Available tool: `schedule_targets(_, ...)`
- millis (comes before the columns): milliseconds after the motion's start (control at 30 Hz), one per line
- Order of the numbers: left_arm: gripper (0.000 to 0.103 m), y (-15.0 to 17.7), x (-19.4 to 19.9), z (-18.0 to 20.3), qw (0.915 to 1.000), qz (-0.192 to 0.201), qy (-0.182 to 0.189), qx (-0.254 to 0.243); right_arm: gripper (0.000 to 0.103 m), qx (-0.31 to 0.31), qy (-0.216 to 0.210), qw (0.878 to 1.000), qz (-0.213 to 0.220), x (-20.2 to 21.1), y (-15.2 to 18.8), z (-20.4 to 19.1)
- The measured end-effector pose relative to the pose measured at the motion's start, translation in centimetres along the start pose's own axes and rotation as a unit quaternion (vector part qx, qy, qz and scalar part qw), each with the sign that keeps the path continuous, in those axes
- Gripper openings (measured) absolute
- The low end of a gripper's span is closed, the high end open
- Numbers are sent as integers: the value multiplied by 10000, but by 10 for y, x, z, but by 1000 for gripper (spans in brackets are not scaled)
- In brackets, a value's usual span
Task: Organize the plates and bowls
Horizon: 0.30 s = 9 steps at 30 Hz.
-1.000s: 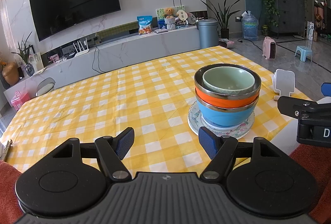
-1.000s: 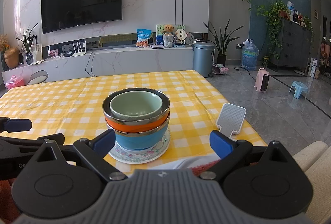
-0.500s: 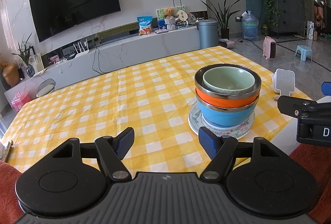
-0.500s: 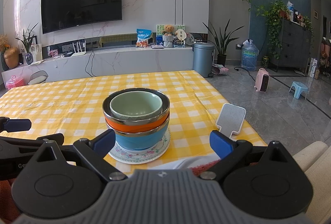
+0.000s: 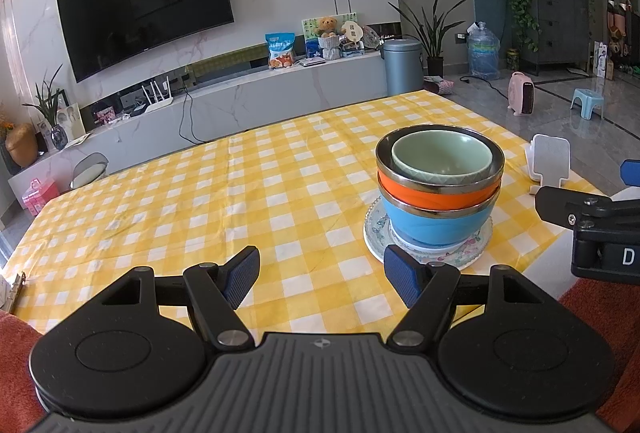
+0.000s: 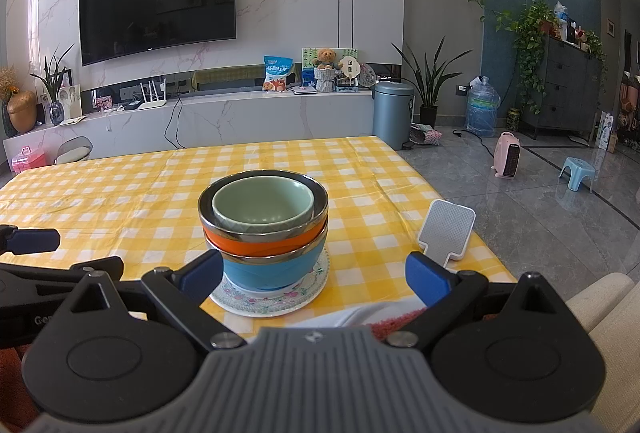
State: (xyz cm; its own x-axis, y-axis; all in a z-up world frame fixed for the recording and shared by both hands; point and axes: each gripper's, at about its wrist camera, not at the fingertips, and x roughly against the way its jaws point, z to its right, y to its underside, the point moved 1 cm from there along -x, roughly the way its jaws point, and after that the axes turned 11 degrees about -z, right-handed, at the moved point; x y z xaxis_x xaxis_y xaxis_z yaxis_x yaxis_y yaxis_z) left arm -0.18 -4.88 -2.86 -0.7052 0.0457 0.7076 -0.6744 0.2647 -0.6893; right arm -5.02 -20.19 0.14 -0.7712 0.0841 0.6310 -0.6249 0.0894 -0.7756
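A stack stands near the table's front right corner: a pale green bowl (image 5: 441, 157) (image 6: 263, 202) nested in an orange bowl (image 5: 436, 191) (image 6: 264, 244), that in a blue bowl (image 5: 434, 223) (image 6: 268, 269), all on a floral plate (image 5: 374, 233) (image 6: 264, 299). My left gripper (image 5: 322, 277) is open and empty, held back from the stack and to its left. My right gripper (image 6: 314, 275) is open and empty, with the stack just beyond its left finger. In the left wrist view the right gripper's body (image 5: 600, 229) shows at the right edge.
The table carries a yellow checked cloth (image 5: 240, 193) (image 6: 120, 193). A white phone stand (image 5: 550, 161) (image 6: 448, 229) sits at the table's right edge. A red cushion (image 5: 600, 313) lies under the grippers. Behind are a TV console, a grey bin and open floor.
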Motion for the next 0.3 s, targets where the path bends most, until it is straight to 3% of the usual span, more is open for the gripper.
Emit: schedule_targets(300, 83, -1, 3, -1, 10000, 41, 28, 16, 96, -1, 1, 10000, -5, 0, 0, 0)
